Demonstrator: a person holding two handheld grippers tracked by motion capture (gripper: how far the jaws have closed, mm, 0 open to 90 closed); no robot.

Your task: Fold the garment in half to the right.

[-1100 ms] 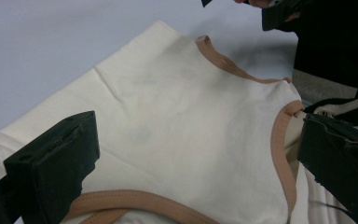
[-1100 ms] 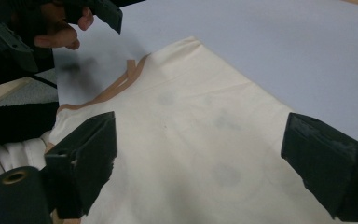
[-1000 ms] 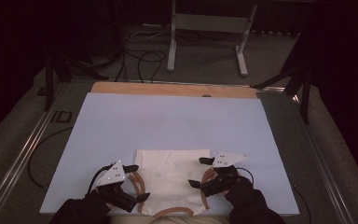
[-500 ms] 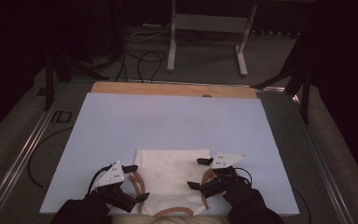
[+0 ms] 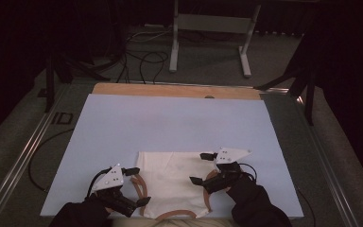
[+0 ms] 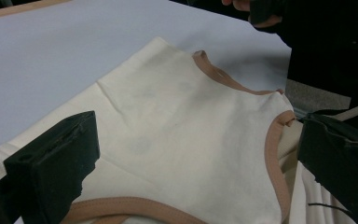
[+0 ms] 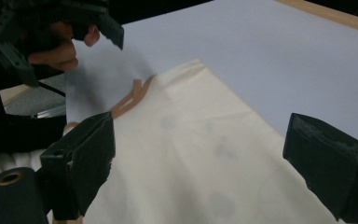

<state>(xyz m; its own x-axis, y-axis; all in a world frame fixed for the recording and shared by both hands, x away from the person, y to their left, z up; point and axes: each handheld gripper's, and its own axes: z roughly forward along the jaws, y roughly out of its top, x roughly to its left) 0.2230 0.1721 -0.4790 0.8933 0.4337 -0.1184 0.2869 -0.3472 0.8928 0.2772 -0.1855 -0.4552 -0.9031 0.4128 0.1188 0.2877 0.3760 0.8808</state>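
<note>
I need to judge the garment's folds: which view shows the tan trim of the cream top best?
The left gripper view: the tan trim runs close and sharp along the cream top. The right gripper view catches just a short stretch of trim at the far edge. The high view shows it small and dim.

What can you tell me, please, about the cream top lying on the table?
The top is a cream, sleeveless garment of soft-looking knit with tan binding round the armholes and neck. It lies flat on the pale blue sheet at the near edge, hem away from the person. Faint grey spots and a fold crease mark the fabric. The left tool and right tool sit open at its two sides, over the armholes; whether they touch the fabric is unclear.
</note>
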